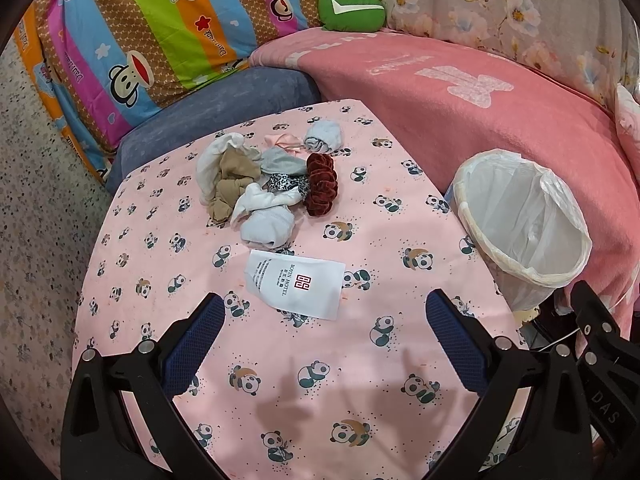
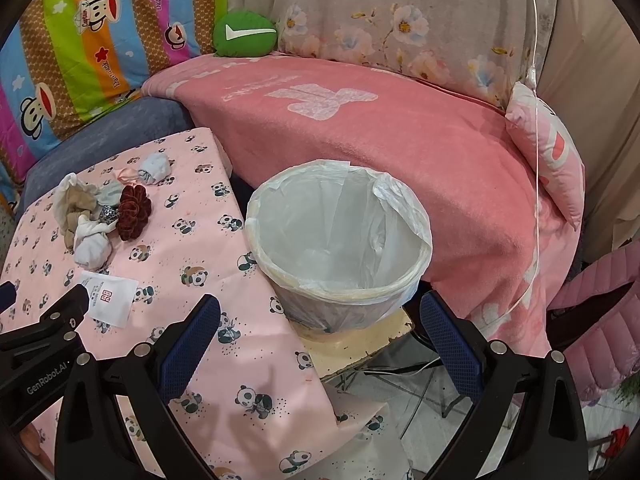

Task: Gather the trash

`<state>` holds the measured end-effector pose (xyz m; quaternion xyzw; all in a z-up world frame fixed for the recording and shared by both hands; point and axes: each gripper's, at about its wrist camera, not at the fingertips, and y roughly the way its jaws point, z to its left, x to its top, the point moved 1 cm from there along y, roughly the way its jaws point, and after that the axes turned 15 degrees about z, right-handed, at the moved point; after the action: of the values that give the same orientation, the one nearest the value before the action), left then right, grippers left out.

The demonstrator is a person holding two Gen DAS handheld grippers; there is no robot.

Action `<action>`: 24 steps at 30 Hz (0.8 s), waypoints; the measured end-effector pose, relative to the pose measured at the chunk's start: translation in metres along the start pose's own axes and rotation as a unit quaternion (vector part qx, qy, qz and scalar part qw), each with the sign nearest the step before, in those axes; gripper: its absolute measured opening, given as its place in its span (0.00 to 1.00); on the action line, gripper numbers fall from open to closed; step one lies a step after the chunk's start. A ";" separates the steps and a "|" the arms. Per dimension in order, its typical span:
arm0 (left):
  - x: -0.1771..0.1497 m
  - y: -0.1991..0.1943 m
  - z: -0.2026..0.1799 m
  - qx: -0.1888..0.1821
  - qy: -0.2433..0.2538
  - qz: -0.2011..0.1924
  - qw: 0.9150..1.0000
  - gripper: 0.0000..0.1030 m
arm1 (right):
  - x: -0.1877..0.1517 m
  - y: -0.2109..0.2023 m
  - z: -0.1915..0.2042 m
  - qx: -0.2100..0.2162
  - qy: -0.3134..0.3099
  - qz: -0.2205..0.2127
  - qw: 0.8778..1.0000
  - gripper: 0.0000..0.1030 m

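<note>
From the left wrist we see our left gripper (image 1: 324,320) spread wide and empty above the panda-print cloth (image 1: 280,380). The white hotel packet (image 1: 296,282) lies flat just beyond the fingertips at twelve o'clock. Farther at twelve sits a heap of socks and scrunchies (image 1: 268,184). The lined trash bin (image 1: 524,220) stands at two o'clock, apparently empty.

From the right wrist, our right gripper (image 2: 320,320) is also spread and holding nothing, hovering with the bin (image 2: 340,232) straight ahead at twelve. The packet (image 2: 110,298) lies at nine o'clock, beside the left gripper's finger (image 2: 60,312).

We judge collection has barely begun. Next, the left gripper must lower and close on the thin, flat packet, likely catching an edge.
</note>
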<state>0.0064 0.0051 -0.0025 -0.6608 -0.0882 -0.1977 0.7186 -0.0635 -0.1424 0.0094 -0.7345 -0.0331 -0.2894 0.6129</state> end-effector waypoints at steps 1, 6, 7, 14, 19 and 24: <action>0.000 0.000 0.000 0.000 0.000 -0.001 1.000 0.93 | 0.000 0.000 0.000 0.000 0.000 0.000 1.000 0.95; 0.001 -0.002 -0.002 0.001 0.000 -0.001 1.000 0.93 | 0.000 0.000 -0.001 0.000 0.000 -0.001 1.000 0.95; 0.001 -0.002 -0.002 0.001 0.000 -0.001 1.000 0.93 | 0.000 0.000 -0.001 0.000 0.000 -0.001 1.000 0.95; 0.001 -0.002 -0.002 0.001 0.000 -0.001 1.000 0.93 | 0.001 -0.001 -0.001 -0.001 0.000 -0.001 1.000 0.95; 0.001 -0.002 -0.002 0.000 -0.001 -0.001 1.000 0.93 | 0.000 -0.001 -0.001 -0.001 0.000 -0.001 1.000 0.95; 0.001 -0.002 -0.002 0.000 -0.001 -0.001 1.000 0.93 | 0.000 -0.001 -0.001 -0.001 0.000 -0.001 1.000 0.95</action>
<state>0.0061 0.0026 -0.0001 -0.6609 -0.0897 -0.1978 0.7184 -0.0637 -0.1430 0.0101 -0.7349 -0.0334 -0.2899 0.6122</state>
